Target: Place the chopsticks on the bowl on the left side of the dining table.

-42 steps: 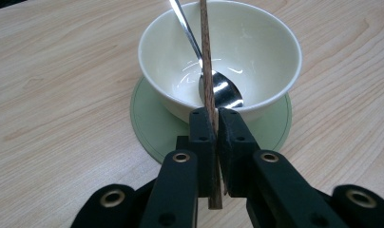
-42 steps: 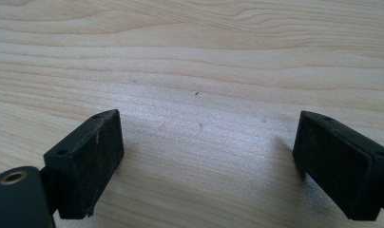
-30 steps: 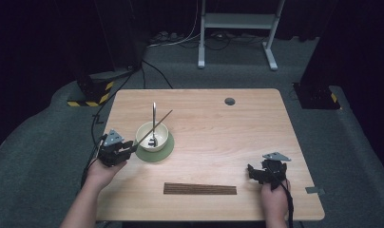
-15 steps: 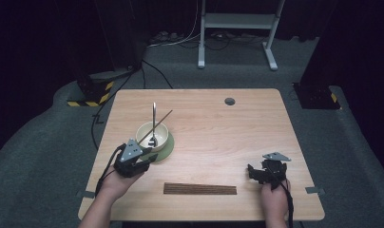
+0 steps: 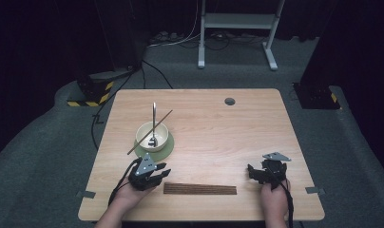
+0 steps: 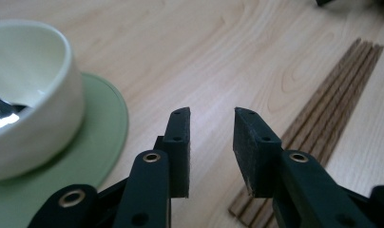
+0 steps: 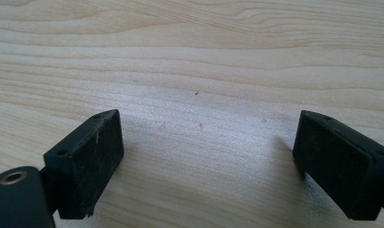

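A cream bowl (image 5: 152, 135) stands on a green saucer (image 5: 167, 148) at the table's left, with a metal spoon (image 5: 154, 114) and one brown stick (image 5: 164, 118) leaning in it. A row of brown chopsticks (image 5: 199, 189) lies flat near the front edge. My left gripper (image 5: 162, 175) hovers just in front of the saucer, at the row's left end. In the left gripper view the left gripper (image 6: 211, 123) has a narrow gap; its jaws have just been closing with nothing between them, between the bowl (image 6: 33, 95) and the chopsticks (image 6: 332, 104). My right gripper (image 7: 206, 137) stands wide open over bare wood (image 7: 204, 57).
A round dark cable hole (image 5: 229, 101) sits near the table's far edge. Off the table, a black box with yellow stripes (image 5: 92, 90) and cables lie on the floor at the left. A white stand (image 5: 237, 21) is at the back. The right gripper (image 5: 252, 172) rests beyond the row's right end.
My left hand has moved from the left side of the bowl to the right and toward the front edge, sinking lower, and now sits by the chopstick row. The right hand has kept still.
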Available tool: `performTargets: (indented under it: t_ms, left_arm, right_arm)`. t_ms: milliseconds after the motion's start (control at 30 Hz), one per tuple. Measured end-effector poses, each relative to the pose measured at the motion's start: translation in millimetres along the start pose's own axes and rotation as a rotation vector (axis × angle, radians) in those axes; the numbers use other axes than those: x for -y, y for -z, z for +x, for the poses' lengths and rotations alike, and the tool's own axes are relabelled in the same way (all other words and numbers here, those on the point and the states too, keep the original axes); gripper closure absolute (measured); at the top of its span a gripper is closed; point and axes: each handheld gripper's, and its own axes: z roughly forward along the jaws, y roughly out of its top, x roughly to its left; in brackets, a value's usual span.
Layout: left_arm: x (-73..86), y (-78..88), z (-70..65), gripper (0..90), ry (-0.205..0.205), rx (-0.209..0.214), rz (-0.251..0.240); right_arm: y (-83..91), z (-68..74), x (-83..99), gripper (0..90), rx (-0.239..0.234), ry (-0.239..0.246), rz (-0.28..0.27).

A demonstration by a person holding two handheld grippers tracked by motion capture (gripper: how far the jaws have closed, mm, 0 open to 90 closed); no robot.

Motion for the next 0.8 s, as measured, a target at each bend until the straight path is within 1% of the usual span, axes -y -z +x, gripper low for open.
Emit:
performTargets:
  t_ms: [33,67,133,167,267,300,333,367,400,433,467,500,533,633,733,800]
  left_arm:
    - [1.9,-0.5,-0.5,67.0,0.001,0.006,0.002]
    - [3.6,-0.7,-1.0,67.1,0.01,0.018,0.004]
    - [8.2,-3.9,-1.8,68.4,-0.001,0.044,0.036]
    - [8.2,-3.9,-1.8,68.8,-0.001,0.044,0.036]
    - [13.3,-9.4,-3.6,71.3,-0.002,0.076,0.068]
    - [13.3,-9.4,-3.6,71.4,-0.002,0.076,0.068]
    - [14.1,-10.7,-4.6,71.4,-0.016,0.089,0.082]
    - [14.6,-12.0,-5.5,71.3,-0.011,0.095,0.083]
    - [15.3,-13.2,-6.4,71.3,-0.003,0.095,0.089]
    - [15.6,-14.5,-6.0,71.3,-0.014,0.099,0.094]
    - [15.6,-14.5,-6.0,71.3,-0.014,0.099,0.094]
    - [16.3,-15.6,-6.8,71.3,-0.006,0.099,0.098]
    - [16.6,-16.7,-6.8,71.4,-0.012,0.102,0.1]
    - [17.8,-18.7,-7.3,72.0,-0.006,0.101,0.106]
    - [19.3,-20.0,-6.2,72.8,0.002,0.114,0.108]
    - [19.6,-20.8,-6.8,73.7,-0.001,0.113,0.114]
  right_arm:
    - [0.1,0.1,0.0,9.5,0.0,-0.001,0.001]
    - [0.2,0.3,-0.1,9.5,-0.001,-0.005,0.002]
    - [0.3,0.5,-0.2,9.5,-0.001,-0.008,0.003]
    - [0.3,0.5,-0.2,9.5,-0.001,-0.008,0.003]
    - [0.3,0.6,-0.2,9.5,0.0,-0.009,0.003]
    - [0.3,0.6,-0.2,9.5,0.0,-0.009,0.003]
    - [0.3,0.4,-0.2,9.5,0.0,-0.007,0.003]
    - [0.3,0.4,-0.2,9.5,-0.001,-0.007,0.003]
    - [0.3,0.4,-0.2,9.5,0.0,-0.007,0.002]
    - [0.3,0.4,-0.2,9.5,0.0,-0.006,0.002]
    - [0.3,0.4,-0.2,9.5,0.0,-0.006,0.003]
    - [0.3,0.4,-0.2,9.5,0.0,-0.006,0.003]
    - [0.3,0.4,-0.2,9.5,0.0,-0.007,0.003]
    - [0.4,0.5,-0.2,9.5,0.0,-0.007,0.003]
    - [0.4,0.8,-0.1,9.5,0.0,-0.009,0.003]
    - [0.5,0.8,-0.1,9.5,0.0,-0.009,0.003]
